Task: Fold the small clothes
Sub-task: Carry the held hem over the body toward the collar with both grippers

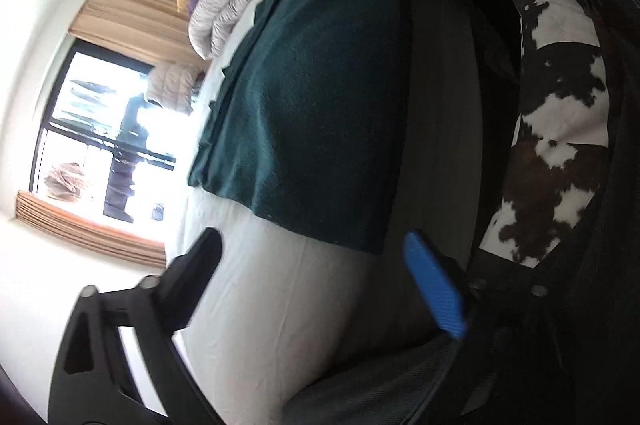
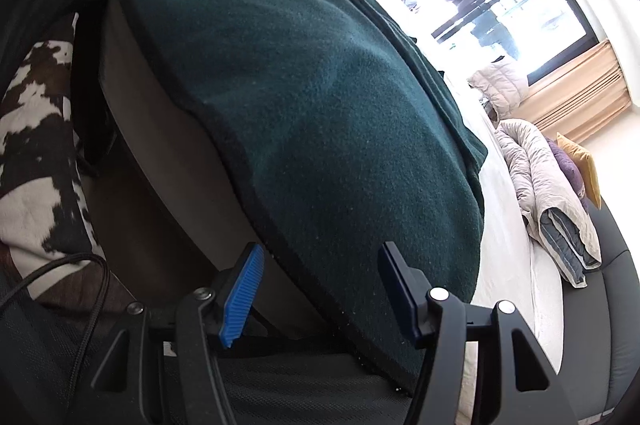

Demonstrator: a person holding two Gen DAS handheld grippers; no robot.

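A dark green fleece garment [image 2: 304,97] (black-trimmed along its edge) lies spread flat on a white bed [image 1: 256,305]. The left gripper [image 1: 316,265] stands wide open and empty, the fleece at its 12 o'clock. The right gripper [image 2: 320,277] is open astride the trimmed hem, pads not pressing.

A: Daylight floods through the window [image 1: 108,129], blown out to white glare.
B: Yes, and the near side of the bed [image 2: 168,161] sits in shadow; fisheye bends the edges, with slight blur throughout.
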